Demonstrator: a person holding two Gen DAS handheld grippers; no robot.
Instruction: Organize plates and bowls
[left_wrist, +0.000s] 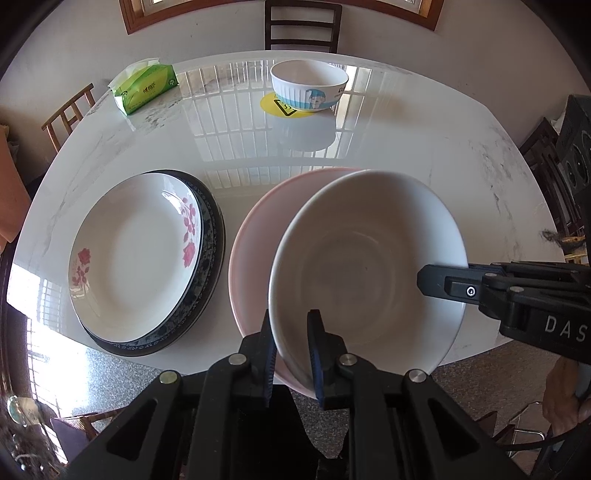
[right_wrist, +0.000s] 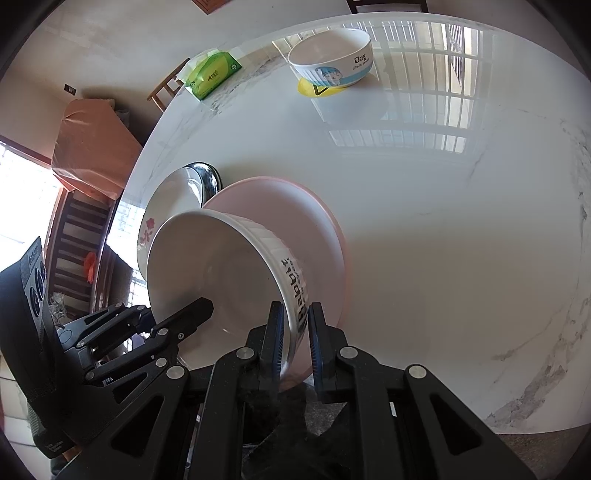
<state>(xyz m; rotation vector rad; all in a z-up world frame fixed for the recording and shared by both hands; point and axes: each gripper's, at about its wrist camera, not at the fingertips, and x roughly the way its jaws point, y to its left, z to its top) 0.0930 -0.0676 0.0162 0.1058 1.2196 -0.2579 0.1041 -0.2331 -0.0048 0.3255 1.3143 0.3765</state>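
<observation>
Both our grippers, left (left_wrist: 290, 347) and right (right_wrist: 295, 338), clamp the white bowl (left_wrist: 365, 258) over the pink bowl (left_wrist: 255, 229); stacked plates (left_wrist: 136, 254) lie left, another bowl (left_wrist: 309, 85) beyond.

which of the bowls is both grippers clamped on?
The plain white bowl tilted over the pink bowl: the left gripper and right gripper pinch its rim. The cartoon-print bowl stands untouched on a yellow coaster across the table.
</observation>
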